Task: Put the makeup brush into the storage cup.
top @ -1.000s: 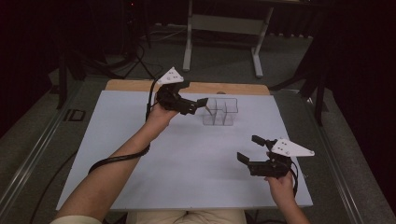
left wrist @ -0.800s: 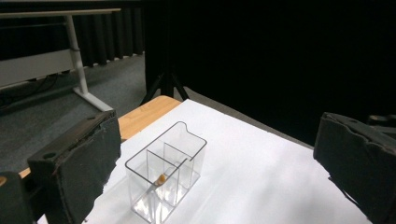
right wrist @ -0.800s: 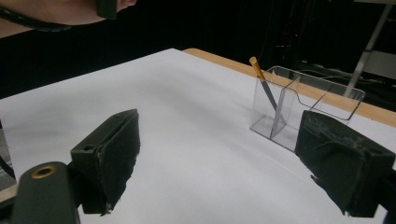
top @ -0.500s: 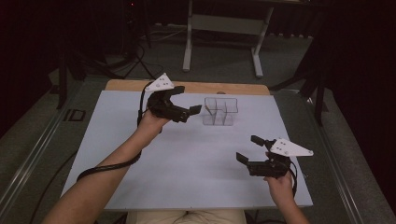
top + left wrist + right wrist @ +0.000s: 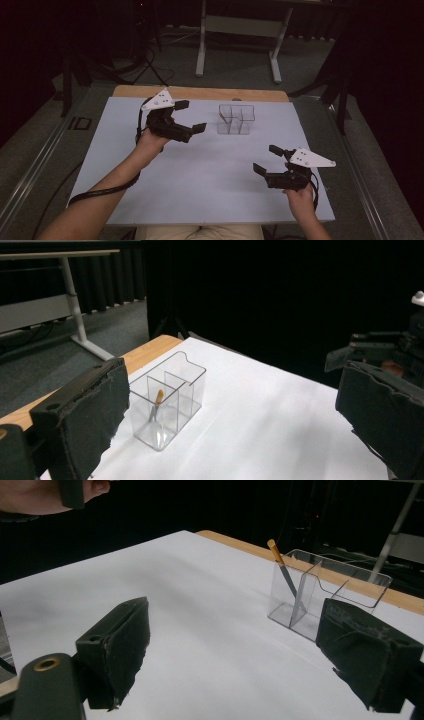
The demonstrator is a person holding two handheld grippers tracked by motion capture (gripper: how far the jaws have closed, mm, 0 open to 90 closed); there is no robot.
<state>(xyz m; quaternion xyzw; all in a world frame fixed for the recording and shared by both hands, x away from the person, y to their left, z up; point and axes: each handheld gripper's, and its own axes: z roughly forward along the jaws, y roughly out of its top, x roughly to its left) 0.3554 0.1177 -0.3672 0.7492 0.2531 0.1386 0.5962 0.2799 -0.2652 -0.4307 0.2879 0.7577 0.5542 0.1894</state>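
Both grippers, the left gripper [image 5: 190, 116] and the right gripper [image 5: 270, 158], are black, with a pale grey three-cornered plate on top, padded black jaws with frayed edges, and a black cable trailing; a brass screw head shows.

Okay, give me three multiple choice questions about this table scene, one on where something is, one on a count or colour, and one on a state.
1. Where is the brush?
A. flat on the table
B. in an end compartment of the clear organizer
C. in the left gripper

2. How many compartments does the organizer have?
A. one
B. three
C. six

3. How does the right gripper stand?
A. open, empty
B. shut on the brush
C. shut on the organizer

Answers: 1 B, it leans inside an end cell; 2 B, two dividers split it; 3 A, its jaws stand apart with nothing between.
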